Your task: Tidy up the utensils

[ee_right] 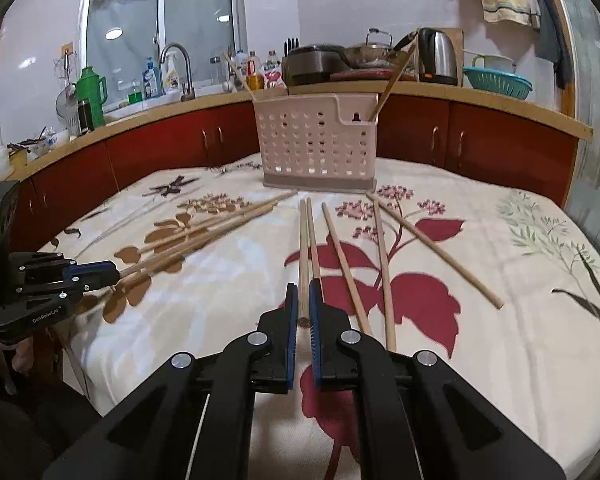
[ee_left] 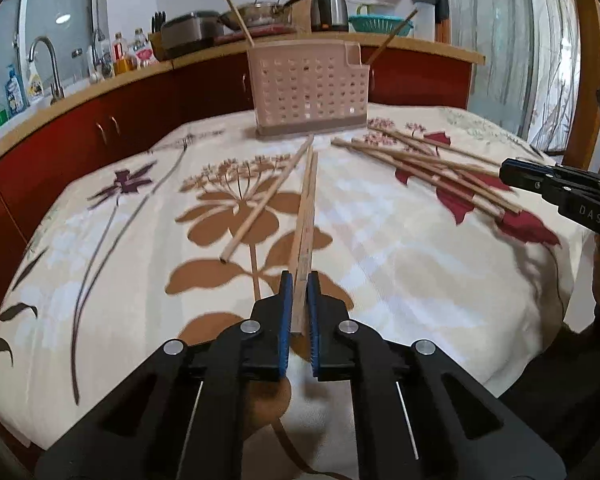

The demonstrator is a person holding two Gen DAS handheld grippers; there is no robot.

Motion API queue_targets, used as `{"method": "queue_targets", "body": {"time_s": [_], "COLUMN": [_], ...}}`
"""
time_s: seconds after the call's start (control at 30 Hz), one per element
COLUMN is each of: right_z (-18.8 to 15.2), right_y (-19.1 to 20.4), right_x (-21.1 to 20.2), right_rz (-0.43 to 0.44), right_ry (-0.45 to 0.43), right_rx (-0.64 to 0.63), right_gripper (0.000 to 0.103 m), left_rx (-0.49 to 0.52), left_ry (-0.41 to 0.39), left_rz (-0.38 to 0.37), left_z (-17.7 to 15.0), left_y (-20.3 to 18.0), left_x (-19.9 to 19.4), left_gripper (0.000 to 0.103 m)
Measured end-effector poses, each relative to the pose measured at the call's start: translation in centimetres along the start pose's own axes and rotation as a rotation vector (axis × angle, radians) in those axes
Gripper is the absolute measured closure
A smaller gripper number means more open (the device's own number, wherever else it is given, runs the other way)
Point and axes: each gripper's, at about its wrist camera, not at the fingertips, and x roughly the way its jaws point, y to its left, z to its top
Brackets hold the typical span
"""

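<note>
My left gripper [ee_left: 299, 286] is shut on a pair of wooden chopsticks [ee_left: 308, 208] that point toward the pink perforated utensil basket [ee_left: 308, 88] at the table's far side. My right gripper [ee_right: 305, 298] is shut on another pair of chopsticks [ee_right: 307, 240] pointing at the same basket [ee_right: 314, 140]. Two chopsticks stand in the basket, one at each end. A loose chopstick [ee_left: 266, 200] lies left of my left gripper. Several loose chopsticks [ee_right: 384, 264] lie right of my right gripper. The left gripper shows in the right wrist view [ee_right: 100, 272], the right gripper in the left wrist view [ee_left: 512, 174].
The table has a floral cloth [ee_left: 380, 280]. Behind it runs a red-cabinet counter [ee_right: 140, 148] with a sink tap, bottles, a kettle [ee_right: 436, 56], pots and a teal colander [ee_right: 496, 82].
</note>
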Motion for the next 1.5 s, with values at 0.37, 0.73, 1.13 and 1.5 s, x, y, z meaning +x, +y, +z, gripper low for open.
{"method": "queue_targets", "body": {"time_s": [0.37,0.73,1.13,1.5], "right_z": [2.5,2.6,1.0,1.0], "right_y": [0.8,0.9,1.0,0.8], "right_x": [-2.6,-2.4,-1.6,-1.6], "right_rz": [0.005,0.009,0.018,0.02], "right_ry": [-0.087,-0.087,-0.043,-0.044], "right_rx": [-0.016,-0.019,-0.018,-0.014], "right_gripper": [0.097,0.097,0.097,0.097], "left_rx": [-0.039,-0.044,0.006,-0.046], "left_ry": [-0.125,-0.075,0.065,0.122], "left_rz": [0.009,-0.067,-0.174,-0.084], "left_z": [2.8,2.8,0.5,-0.5], "left_y": [0.5,0.1,-3.3,-1.6], "left_x": [-3.1,-2.2,0.5,1.9], "left_gripper": [0.102,0.102,0.074,0.094]}}
